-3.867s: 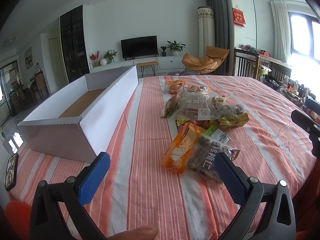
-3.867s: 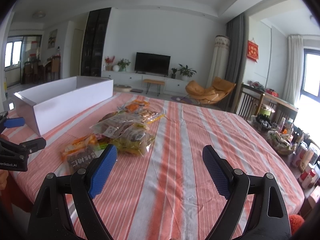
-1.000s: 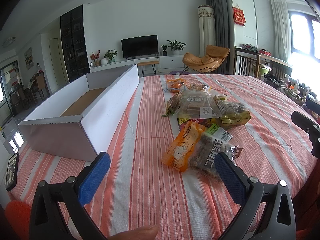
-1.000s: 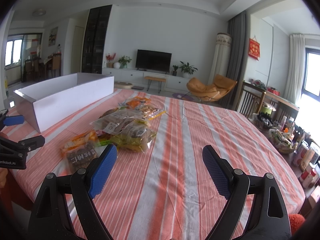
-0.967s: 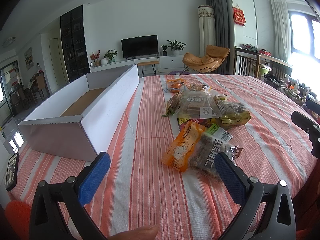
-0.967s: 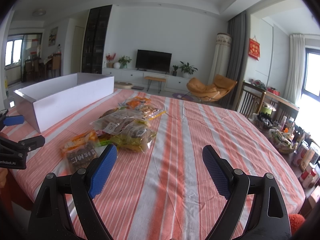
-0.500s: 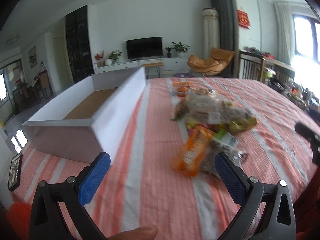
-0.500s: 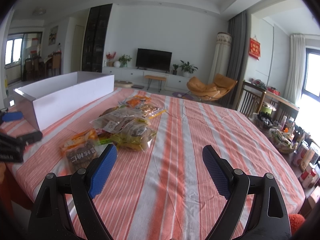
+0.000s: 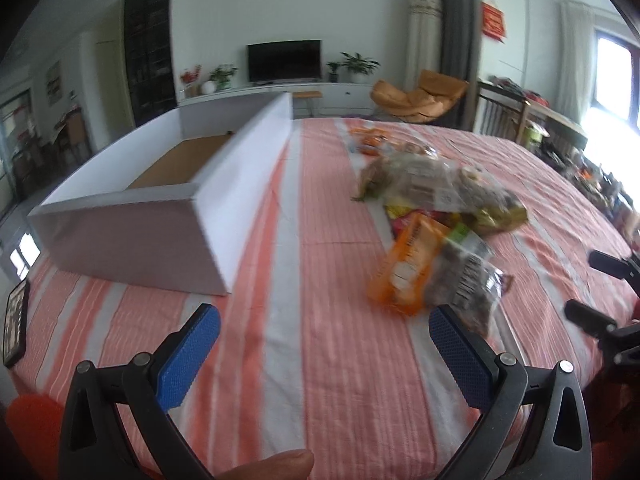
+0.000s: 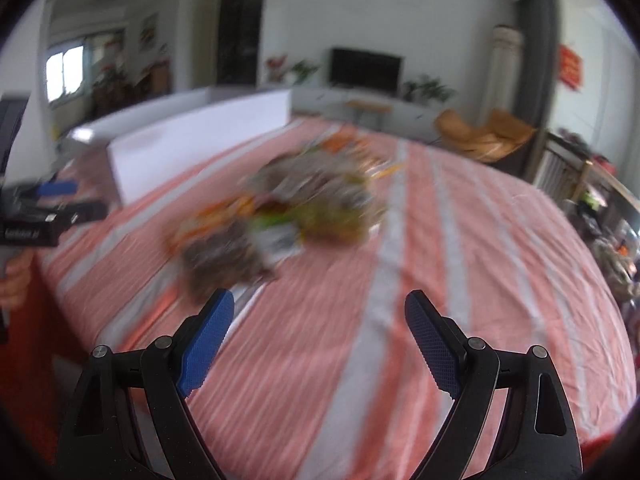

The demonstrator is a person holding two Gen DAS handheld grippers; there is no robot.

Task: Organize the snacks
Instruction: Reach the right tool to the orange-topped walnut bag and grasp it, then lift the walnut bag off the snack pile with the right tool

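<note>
**Both grippers wide and empty over the striped table**

From your left wrist, the left gripper (image 9: 324,340) stands wide open with nothing between its blue pads. The snack pile (image 9: 436,216) lies ahead and to the right on the striped tablecloth (image 9: 320,360), its orange packet (image 9: 408,268) and dark packet (image 9: 468,284) nearest you. The white box (image 9: 168,204) sits to the left, open-topped, with a clear lane of cloth between it and the snacks. A phone (image 9: 15,328) rests at the table's left edge. Your right gripper's fingers (image 9: 592,320) poke in from the right.

From your right wrist, blurred, the right gripper (image 10: 320,324) is also spread wide and holds nothing. The snack pile (image 10: 288,216) lies ahead left, the white box (image 10: 192,148) beyond it. Your left hand (image 10: 16,284) shows at the left edge. A television (image 10: 366,66) and orange armchair (image 10: 480,136) stand behind.
</note>
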